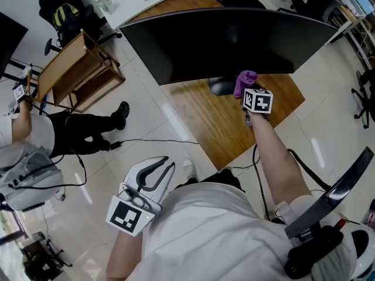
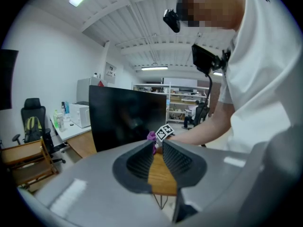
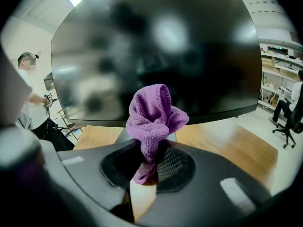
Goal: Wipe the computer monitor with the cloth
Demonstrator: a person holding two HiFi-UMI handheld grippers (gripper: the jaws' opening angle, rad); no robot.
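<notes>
Just below the centre of the right gripper view, a purple cloth [image 3: 154, 122] stands bunched and folded, its terry nap plain to see. Its lower tail is pinched between the jaws of the right gripper [image 3: 150, 151], which are closed on it. The head view puts the same cloth [image 1: 245, 82] right of centre, against the lower edge of the wide, curved monitor [image 1: 222, 40]. Whether the fabric touches the screen cannot be told. The screen is dark and glossy, and the right gripper view shows only blurred reflections on it.

From the head view, the right gripper's jaws are covered by the cloth and by the gripper's marker cube. The monitor's stand is mostly behind the screen, with only a dark base [image 1: 221, 86] peeking out beneath it. The left gripper [image 1: 170, 161] sits at the lower left of that frame, well apart from the monitor. Its own view shows its jaws a narrow gap apart with nothing between them.

The monitor stands on a wooden desk [image 1: 234, 127] over a pale tiled floor [image 1: 152, 127]. At the left edge a second person [image 1: 23, 139] sits. Nearby, in the upper left, are a wooden frame [image 1: 76, 69] and a black office chair [image 1: 61, 10].
</notes>
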